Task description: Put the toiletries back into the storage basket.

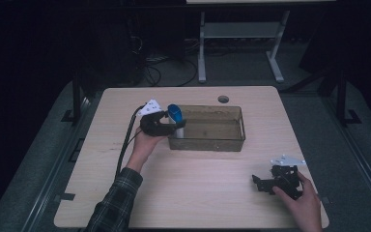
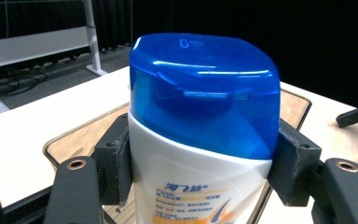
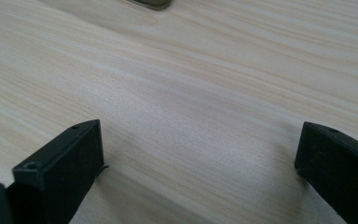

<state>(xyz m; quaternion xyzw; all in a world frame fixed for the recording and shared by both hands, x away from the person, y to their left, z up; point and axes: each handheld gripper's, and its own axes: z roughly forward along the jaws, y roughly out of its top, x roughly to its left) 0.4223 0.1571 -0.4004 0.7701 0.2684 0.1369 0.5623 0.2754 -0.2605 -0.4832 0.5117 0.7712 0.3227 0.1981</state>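
left gripper point(image 1: 166, 124): fingers point(image 2: 116, 163) clamp the white plastic bottle point(image 2: 200, 154) just below its glossy blue cap, upright at the near-left corner of the clear tray point(image 1: 239, 140), likely for setting inside | right gripper point(image 1: 270, 183): fingers point(image 3: 70, 163) spread wide, holding nothing, resting low over the pale wood-grain worktop point(image 1: 198, 193)

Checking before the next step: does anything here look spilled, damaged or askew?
Nothing stands out. The left gripper is shut squarely on the white bottle, its blue cap closed, at the left end of the clear bin. The right gripper sits open, low over the bare table.
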